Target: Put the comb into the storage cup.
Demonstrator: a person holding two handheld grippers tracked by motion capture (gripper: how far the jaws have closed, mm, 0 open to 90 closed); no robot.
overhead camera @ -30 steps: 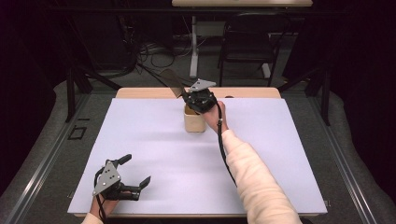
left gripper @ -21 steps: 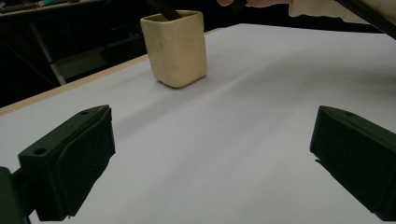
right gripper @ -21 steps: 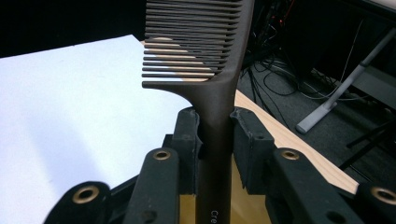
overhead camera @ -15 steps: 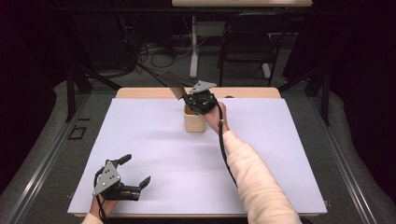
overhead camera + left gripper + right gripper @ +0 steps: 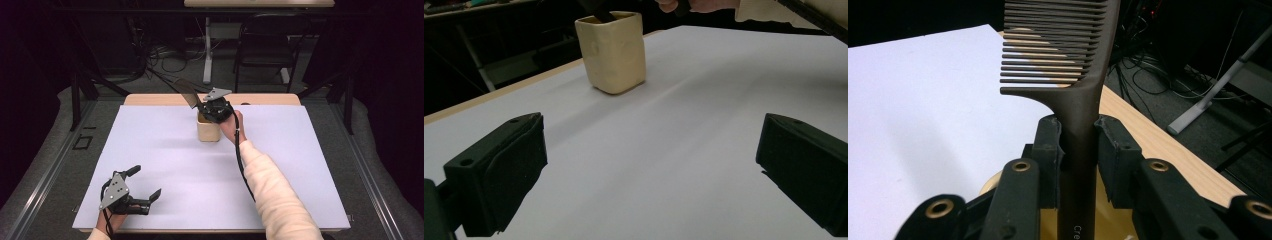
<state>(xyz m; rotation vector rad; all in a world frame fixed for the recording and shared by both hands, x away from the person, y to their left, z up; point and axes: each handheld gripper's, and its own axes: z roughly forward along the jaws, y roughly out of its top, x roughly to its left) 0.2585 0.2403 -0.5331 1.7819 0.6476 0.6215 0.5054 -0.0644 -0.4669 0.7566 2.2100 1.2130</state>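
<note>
high view – right gripper: over the cream cup at the far middle of the white sheet, jaws clamped on the handle of a dark comb.
high view – comb: teeth end sticks up and left of the gripper, tilted; lower end goes down toward the cup mouth, can't tell how deep.
high view – cup: upright, near the far edge of the sheet, close to the wooden table strip.
high view – left gripper: near-left corner of the sheet, well apart from the cup, jaws spread wide, nothing between them.
high view – vs earlier: no visible change; both hands, comb and cup sit where they were a second and half a second back.
left gripper view – jaws: both black jaws far apart at the bottom corners, bare white sheet between, holding nothing.
left gripper view – cup: upright on the sheet ahead, dark comb end entering its mouth, person's hand just above at the top edge.
right gripper view – fingers: pads pressed on both sides of the comb handle, narrow gap taken up by the handle.
right gripper view – comb teeth: above the jaws, pointing left in this view, over sheet and table edge.
right gripper view – cup rim: cream, just under the jaws; handle runs down into it.
</note>
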